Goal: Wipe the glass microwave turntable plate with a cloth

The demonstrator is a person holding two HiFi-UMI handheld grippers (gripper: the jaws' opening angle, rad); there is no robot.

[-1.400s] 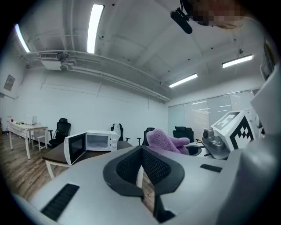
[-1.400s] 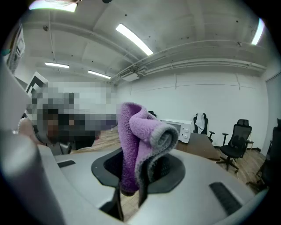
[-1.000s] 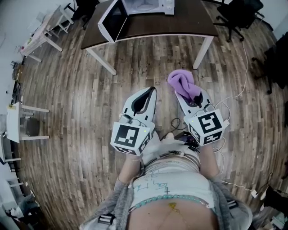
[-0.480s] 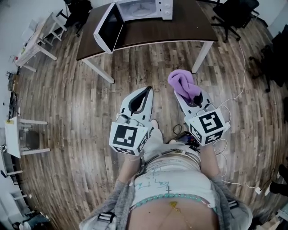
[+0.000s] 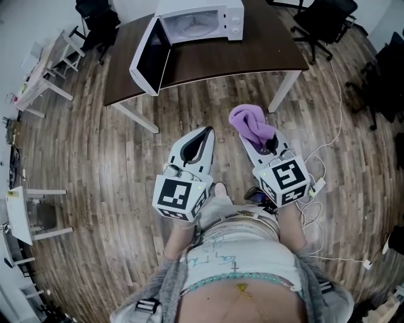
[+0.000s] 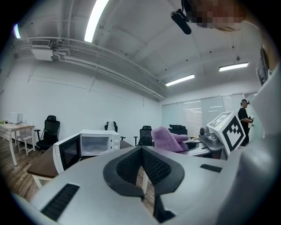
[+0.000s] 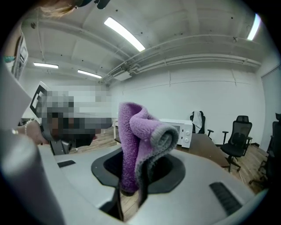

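Observation:
A white microwave (image 5: 199, 19) stands on a dark brown table (image 5: 246, 53) at the top of the head view, its door (image 5: 148, 60) swung open. The microwave (image 6: 94, 145) also shows ahead in the left gripper view; its inside is too small for me to make out the glass plate. My right gripper (image 5: 259, 140) is shut on a purple cloth (image 5: 251, 123), which bulges up out of the jaws. In the right gripper view the cloth (image 7: 136, 140) stands folded between the right gripper's (image 7: 131, 176) pads. My left gripper (image 5: 207, 130) (image 6: 141, 149) is shut with nothing in it. Both hang over the wood floor, short of the table.
Black office chairs (image 5: 322, 19) stand behind and right of the table. White cables (image 5: 328, 126) trail over the floor at the right. A small white table (image 5: 19, 208) stands at the far left. The table's white legs (image 5: 281, 82) are close ahead of the right gripper.
Both grippers have moved forward toward the table, and the microwave and table now show larger and nearer. The cloth stays in the right gripper; the left stays shut.

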